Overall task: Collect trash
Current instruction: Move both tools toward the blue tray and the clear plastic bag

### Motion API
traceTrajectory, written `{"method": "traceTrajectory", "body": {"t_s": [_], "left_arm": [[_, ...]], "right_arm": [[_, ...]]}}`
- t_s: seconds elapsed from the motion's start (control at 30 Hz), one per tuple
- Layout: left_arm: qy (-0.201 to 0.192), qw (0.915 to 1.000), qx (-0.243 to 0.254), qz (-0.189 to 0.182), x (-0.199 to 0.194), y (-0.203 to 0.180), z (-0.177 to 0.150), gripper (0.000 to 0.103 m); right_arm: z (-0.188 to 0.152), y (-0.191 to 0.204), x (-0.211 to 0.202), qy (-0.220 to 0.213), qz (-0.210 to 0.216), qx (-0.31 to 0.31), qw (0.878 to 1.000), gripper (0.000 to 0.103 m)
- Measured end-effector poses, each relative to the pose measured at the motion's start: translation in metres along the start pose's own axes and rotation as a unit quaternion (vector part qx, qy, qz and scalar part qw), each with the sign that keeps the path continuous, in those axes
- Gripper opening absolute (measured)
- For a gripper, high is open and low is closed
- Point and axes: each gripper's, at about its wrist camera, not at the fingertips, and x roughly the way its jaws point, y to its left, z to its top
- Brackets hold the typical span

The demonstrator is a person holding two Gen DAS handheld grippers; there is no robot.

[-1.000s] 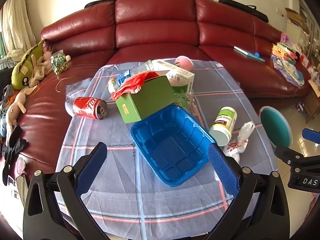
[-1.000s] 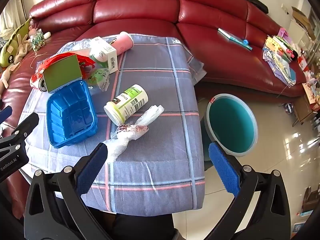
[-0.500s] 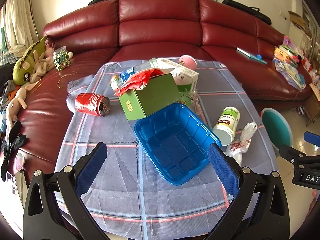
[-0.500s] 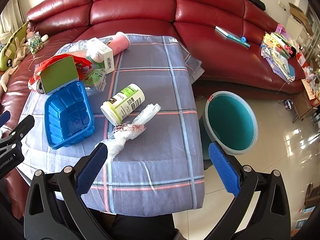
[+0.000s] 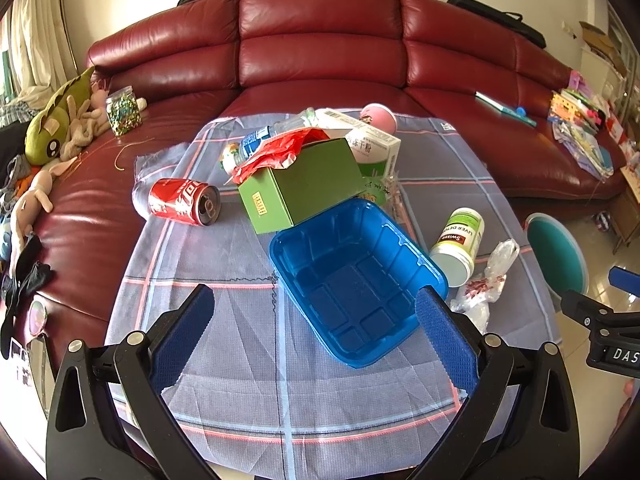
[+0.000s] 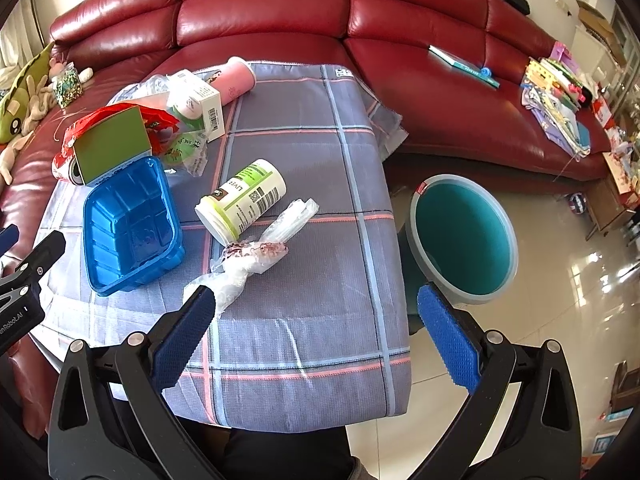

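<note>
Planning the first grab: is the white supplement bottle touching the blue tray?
Apart. The right wrist view shows a strip of cloth between the white supplement bottle and the blue tray.

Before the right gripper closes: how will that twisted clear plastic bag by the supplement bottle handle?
The plastic bag looks thin, crumpled and twisted, so probably floppy and very light, likely to sag from one pinch. Its glossy film may slip. It touches the supplement bottle, which lies on its side and could roll.

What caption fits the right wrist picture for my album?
Open right gripper above a checked tablecloth with a twisted plastic bag, a supplement bottle and a teal bin beside it.
</note>
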Motion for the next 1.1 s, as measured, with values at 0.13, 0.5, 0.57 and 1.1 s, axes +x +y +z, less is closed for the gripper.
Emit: {"method": "traceTrajectory", "body": {"t_s": [0.13, 0.5, 0.57, 1.1], "left_arm": [[0.0, 1.0, 0.0, 0.001, 0.0007, -0.0006, -0.0003, 0.1], [0.004, 1.0, -0.005, 0.002, 0.0065, 0.002, -0.0044, 0.1], [0.007, 0.9999, -0.009, 0.0, 0.0082, 0.0032, -0.0052, 0.1], [0.008, 0.9999, -0.013, 0.002, 0.0087, 0.0064, -0.0037, 0.1]], "right_arm": [[0.0001, -0.0001, 0.0004, 0.001, 0.0, 0.0, 1.0, 0.097], [-0.0002, -0.0001, 0.0044, 0.005, -0.001, 0.002, 1.0, 0.097], [-0.0001, -0.0005, 0.0053, 0.006, -0.001, 0.002, 1.0, 0.097], [0.003, 0.0032, 0.0082, 0.013, -0.001, -0.003, 1.0, 0.097]]}}
